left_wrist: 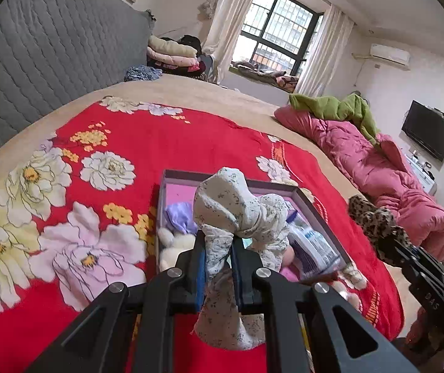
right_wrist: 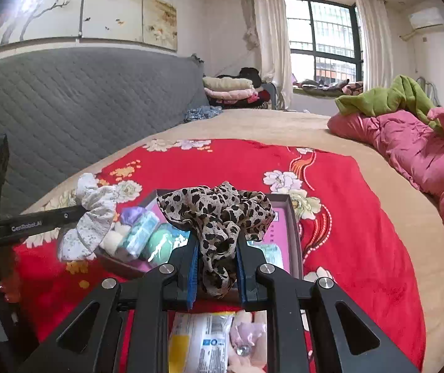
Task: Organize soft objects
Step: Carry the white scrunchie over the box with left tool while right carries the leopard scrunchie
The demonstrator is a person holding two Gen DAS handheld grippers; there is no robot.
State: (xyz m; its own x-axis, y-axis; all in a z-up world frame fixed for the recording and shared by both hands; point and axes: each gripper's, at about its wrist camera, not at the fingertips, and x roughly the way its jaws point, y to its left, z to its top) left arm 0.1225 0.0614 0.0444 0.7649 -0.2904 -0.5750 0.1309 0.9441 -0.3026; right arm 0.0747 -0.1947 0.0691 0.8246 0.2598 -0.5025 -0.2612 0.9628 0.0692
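Note:
My left gripper [left_wrist: 218,242] is shut on a white floral scrunchie [left_wrist: 237,208], held above a shallow box with a pink bottom [left_wrist: 178,186]. In the right wrist view that scrunchie [right_wrist: 93,217] hangs at the left from the left gripper [right_wrist: 82,209]. My right gripper [right_wrist: 217,248] is shut on a leopard-print scrunchie [right_wrist: 219,211] above the same box [right_wrist: 293,227]; the left wrist view shows it [left_wrist: 374,217] at the right edge. In the box lie a purple cloth [left_wrist: 180,216], white fluffy balls [left_wrist: 175,245] and wrapped packets [right_wrist: 139,233].
The box rests on a red floral blanket [left_wrist: 147,143] spread over a tan bed. A pink quilt [right_wrist: 414,146] with a green cloth [right_wrist: 386,96] lies along the right. A grey quilted headboard [right_wrist: 76,99] stands behind. More packets [right_wrist: 200,338] lie below my right gripper.

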